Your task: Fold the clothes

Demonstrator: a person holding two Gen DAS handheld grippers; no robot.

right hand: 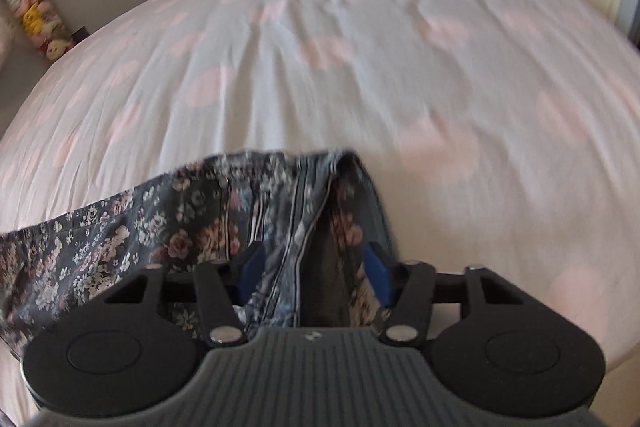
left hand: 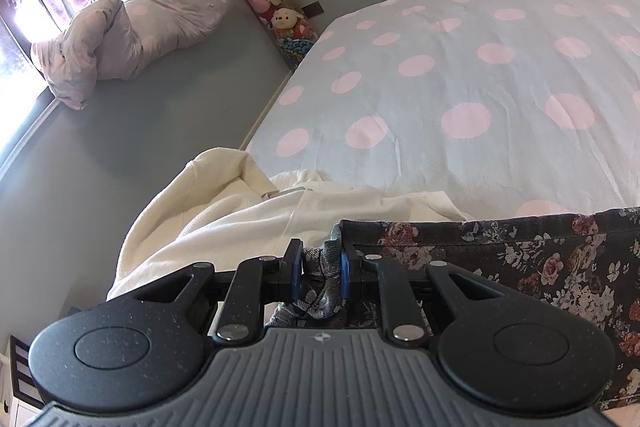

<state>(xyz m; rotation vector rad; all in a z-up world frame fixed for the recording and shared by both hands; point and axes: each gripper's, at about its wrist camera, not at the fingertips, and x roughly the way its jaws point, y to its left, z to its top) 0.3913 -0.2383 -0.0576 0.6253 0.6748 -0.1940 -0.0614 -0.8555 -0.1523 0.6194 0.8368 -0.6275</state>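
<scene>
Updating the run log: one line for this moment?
left gripper: shut on floral trousers | right gripper: shut on floral trousers | cream garment: on bed

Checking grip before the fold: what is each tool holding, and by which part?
Both hold the floral trousers. The left tool pinches a bunched end of the fabric; the right tool grips the waistband end beside the zipper.

Daylight enters from blown-out window [left hand: 24, 15] — left wrist view sharp; right wrist view motion-blurred (bedsheet [right hand: 360, 67] dots smeared). Fisheye bending at edges.
</scene>
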